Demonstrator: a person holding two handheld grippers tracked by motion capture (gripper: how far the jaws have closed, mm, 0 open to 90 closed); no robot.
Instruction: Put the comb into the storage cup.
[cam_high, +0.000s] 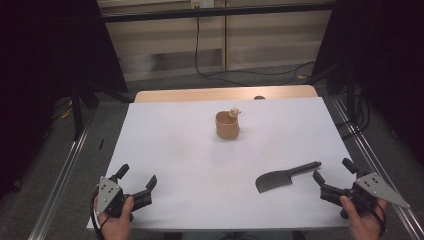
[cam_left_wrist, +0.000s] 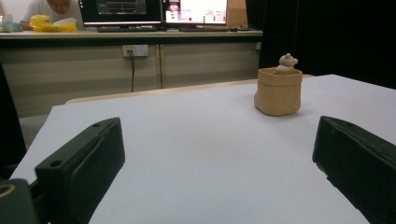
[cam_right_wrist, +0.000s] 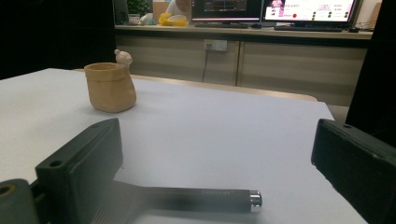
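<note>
Left gripper, right gripper (both hand-held) jaws apart.

Black grippers bear grey screwed plates.

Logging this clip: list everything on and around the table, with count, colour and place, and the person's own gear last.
Pot: one, tan, sack-shaped, upright at the table's far middle.
Figurine: one, pale, small, on the pot's far rim.
Cleaver: one, dark grey, flat at near right, handle pointing toward the right edge.
Table: one, white sheet over a wooden top.
Monitors: at least two, lit, on the bench behind.
Left gripper: one, black, near left, open, holding nothing.
Right gripper: one, black, near right, open, just beyond the cleaver's handle end.
</note>
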